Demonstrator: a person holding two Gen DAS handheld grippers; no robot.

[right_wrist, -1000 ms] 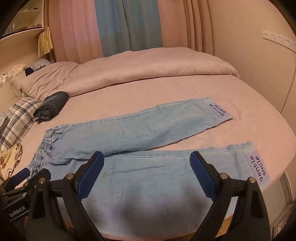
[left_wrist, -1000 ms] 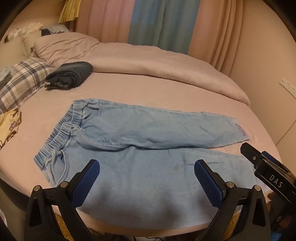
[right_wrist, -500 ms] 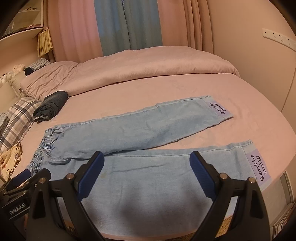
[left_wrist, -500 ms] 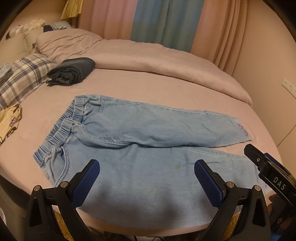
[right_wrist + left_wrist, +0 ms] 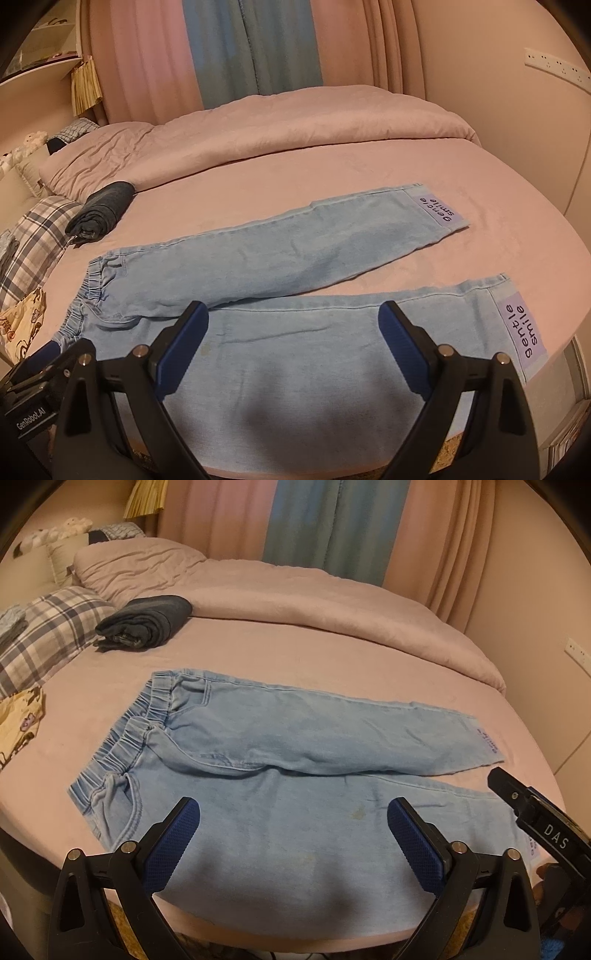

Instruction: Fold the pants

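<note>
Light blue denim pants [image 5: 295, 768] lie flat on the pink bed, elastic waistband [image 5: 125, 738] to the left, both legs stretched right. They also show in the right wrist view [image 5: 295, 295], with purple "gentle smile" cuff labels [image 5: 524, 332]. My left gripper [image 5: 293, 830] is open and empty, hovering above the near leg close to the bed's front edge. My right gripper [image 5: 293, 336] is open and empty above the same near leg, further right. The right gripper's body [image 5: 539, 830] shows at the right of the left wrist view.
A folded dark garment [image 5: 146, 627] lies behind the waistband. A plaid pillow [image 5: 48, 627] and a yellow printed cloth [image 5: 18, 723] sit at the left. A bunched pink duvet [image 5: 332, 605] lies along the back. The bed's front edge [image 5: 295, 938] is just below the grippers.
The left gripper has shifted slightly so the pants sit lower and more central in its view. The right gripper has barely moved. Both stay open.
</note>
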